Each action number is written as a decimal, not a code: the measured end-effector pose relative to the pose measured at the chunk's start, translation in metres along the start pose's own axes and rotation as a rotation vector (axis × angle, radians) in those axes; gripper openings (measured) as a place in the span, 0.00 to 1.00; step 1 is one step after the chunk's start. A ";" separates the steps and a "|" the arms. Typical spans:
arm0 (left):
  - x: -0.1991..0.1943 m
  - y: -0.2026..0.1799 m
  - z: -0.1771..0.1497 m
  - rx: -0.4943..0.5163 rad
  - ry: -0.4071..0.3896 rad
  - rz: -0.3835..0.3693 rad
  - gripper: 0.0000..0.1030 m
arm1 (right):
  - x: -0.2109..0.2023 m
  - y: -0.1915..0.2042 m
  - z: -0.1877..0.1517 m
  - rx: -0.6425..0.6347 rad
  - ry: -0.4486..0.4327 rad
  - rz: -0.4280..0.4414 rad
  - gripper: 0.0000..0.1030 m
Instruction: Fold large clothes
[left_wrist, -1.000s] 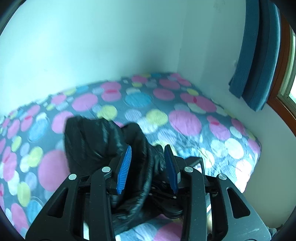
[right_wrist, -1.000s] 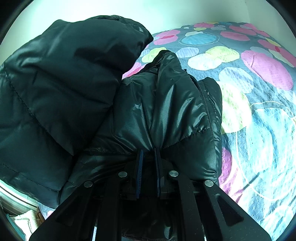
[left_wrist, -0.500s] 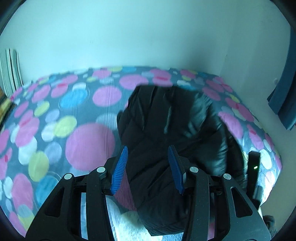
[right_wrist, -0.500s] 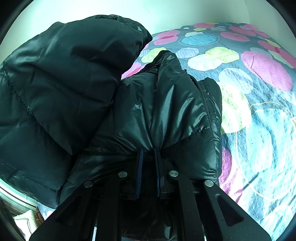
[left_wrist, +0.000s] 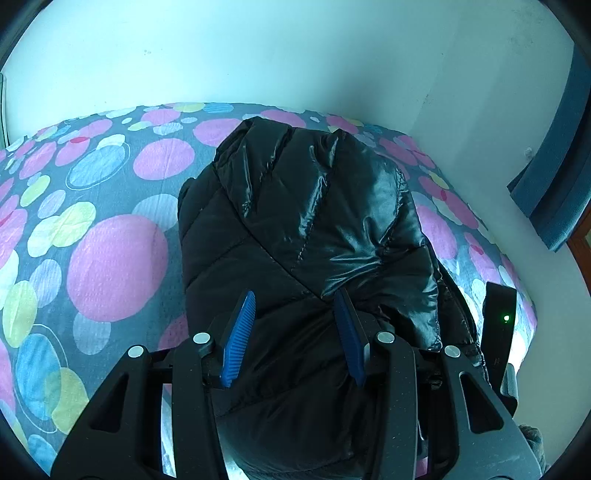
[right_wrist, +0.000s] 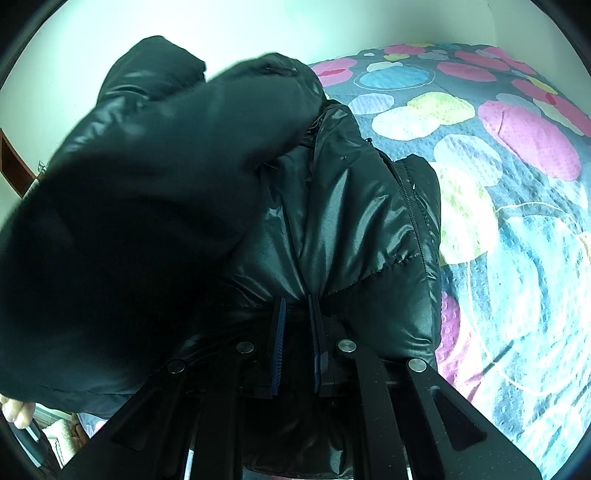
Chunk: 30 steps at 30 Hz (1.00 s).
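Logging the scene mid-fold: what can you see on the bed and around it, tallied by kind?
Black puffer jacket: 1
Bed sheet with coloured dots: 1
Blue curtain: 1
Grippers: 2, left gripper open over the jacket, right gripper shut on it
Total: 5

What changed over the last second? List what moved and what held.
The left claw, open throughout, swung from the jacket's side to above the jacket, which is now bundled on the bed. In the right view the upper flap came forward, blurred, covering more of the frame. The right claw stayed shut on the jacket's fold; the bed did not shift.
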<state>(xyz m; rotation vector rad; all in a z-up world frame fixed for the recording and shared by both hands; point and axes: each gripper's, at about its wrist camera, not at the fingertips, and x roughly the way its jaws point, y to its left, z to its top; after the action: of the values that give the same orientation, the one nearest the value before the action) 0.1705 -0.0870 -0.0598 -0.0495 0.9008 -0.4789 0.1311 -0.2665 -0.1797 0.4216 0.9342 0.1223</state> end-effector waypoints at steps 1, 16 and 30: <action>0.000 0.000 0.000 -0.002 0.002 0.000 0.42 | -0.001 0.000 0.001 0.006 0.000 0.004 0.10; 0.008 0.000 0.001 0.000 0.011 -0.002 0.42 | -0.058 -0.030 0.038 0.083 -0.111 -0.037 0.30; 0.012 0.000 0.002 0.002 0.013 -0.001 0.42 | -0.073 0.015 0.062 -0.085 -0.168 -0.182 0.33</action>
<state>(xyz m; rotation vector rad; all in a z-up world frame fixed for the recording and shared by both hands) 0.1779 -0.0924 -0.0676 -0.0448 0.9127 -0.4819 0.1384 -0.2919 -0.0861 0.2618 0.7951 -0.0390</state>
